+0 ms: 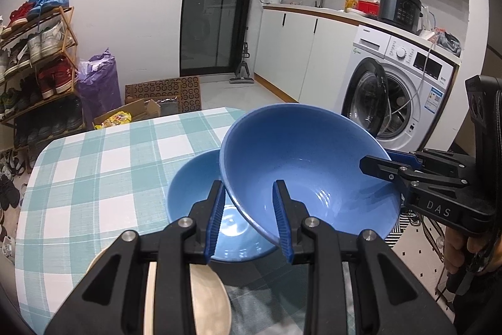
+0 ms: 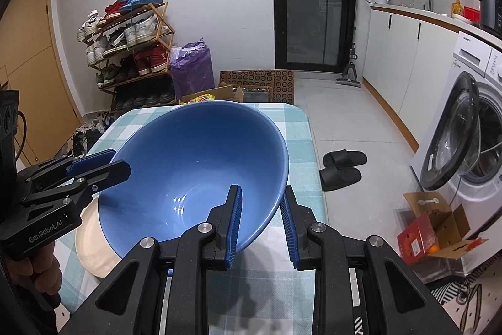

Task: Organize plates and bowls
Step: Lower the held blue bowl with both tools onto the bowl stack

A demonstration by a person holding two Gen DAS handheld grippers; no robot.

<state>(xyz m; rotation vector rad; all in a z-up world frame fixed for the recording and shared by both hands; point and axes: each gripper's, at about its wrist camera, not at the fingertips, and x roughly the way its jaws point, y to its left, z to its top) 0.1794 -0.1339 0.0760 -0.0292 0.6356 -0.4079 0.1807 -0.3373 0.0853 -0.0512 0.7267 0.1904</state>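
A large blue bowl (image 1: 298,153) (image 2: 194,153) hangs tilted over the checked table (image 1: 94,165) (image 2: 298,127), gripped at opposite sides of its rim. My left gripper (image 1: 249,218) (image 2: 117,162) is shut on the rim, one finger inside and one outside. My right gripper (image 2: 262,222) (image 1: 379,160) is shut on the rim the same way. Under the held bowl a lighter blue bowl (image 1: 194,187) rests on the cloth. A cream plate (image 1: 207,297) (image 2: 94,247) lies on the table near me, partly hidden by the fingers and the bowl.
A washing machine (image 1: 376,102) (image 2: 464,153) with its door open stands right of the table. Black slippers (image 2: 342,168) and an orange carton (image 2: 429,231) lie on the floor there. A shoe rack (image 1: 40,58), a purple bag and cardboard boxes sit beyond the far edge.
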